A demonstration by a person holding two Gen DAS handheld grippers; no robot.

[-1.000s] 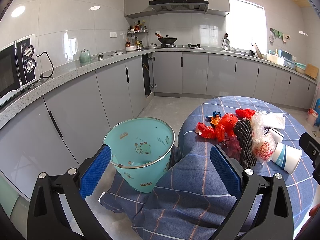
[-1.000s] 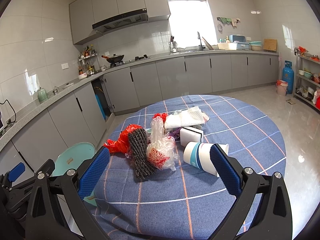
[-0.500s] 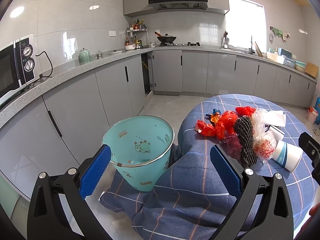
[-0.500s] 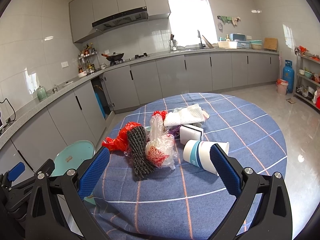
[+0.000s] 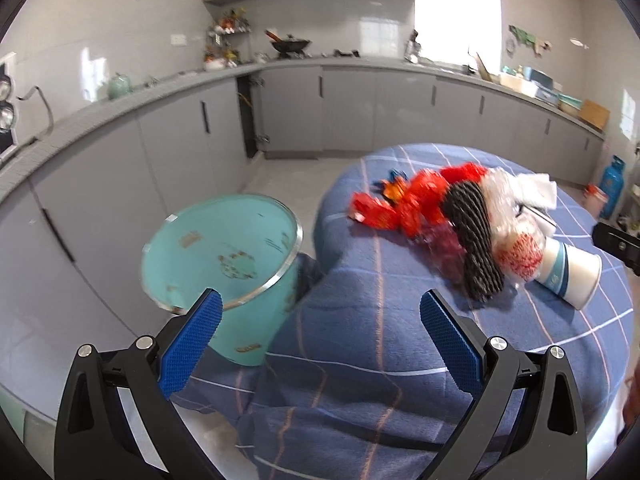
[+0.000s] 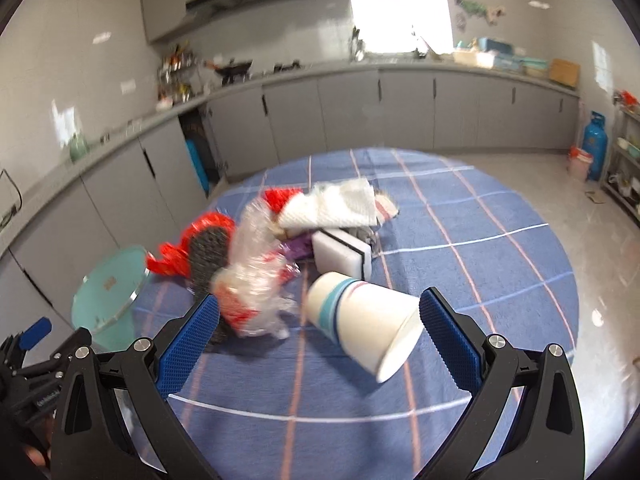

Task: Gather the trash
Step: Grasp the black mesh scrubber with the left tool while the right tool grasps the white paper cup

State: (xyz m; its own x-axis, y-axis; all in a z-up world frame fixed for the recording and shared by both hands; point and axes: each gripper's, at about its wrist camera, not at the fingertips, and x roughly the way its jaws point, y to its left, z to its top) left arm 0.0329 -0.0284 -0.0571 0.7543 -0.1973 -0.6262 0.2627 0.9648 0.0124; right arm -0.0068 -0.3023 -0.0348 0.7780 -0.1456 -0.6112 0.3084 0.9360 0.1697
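1. Left wrist view: the left tool is spread wide and grips nothing; its blue pads frame the edge of the round worktop, which is covered by a blue checked cloth.
2. A turquoise bin stands on the floor just beside the worktop, mouth open, visible in part behind the left pad.
3. Trash lies heaped on the worktop: red plastic wrappers, a black mesh sleeve, a clear plastic bag with red print, and a paper cup on its side.
4. Right wrist view: the right tool is also spread wide and empty, its pads on either side of the paper cup without touching it.
5. Behind the cup lie a white sponge block and a white crumpled towel; the clear plastic bag lies just beside the cup. Both views are motion-blurred.
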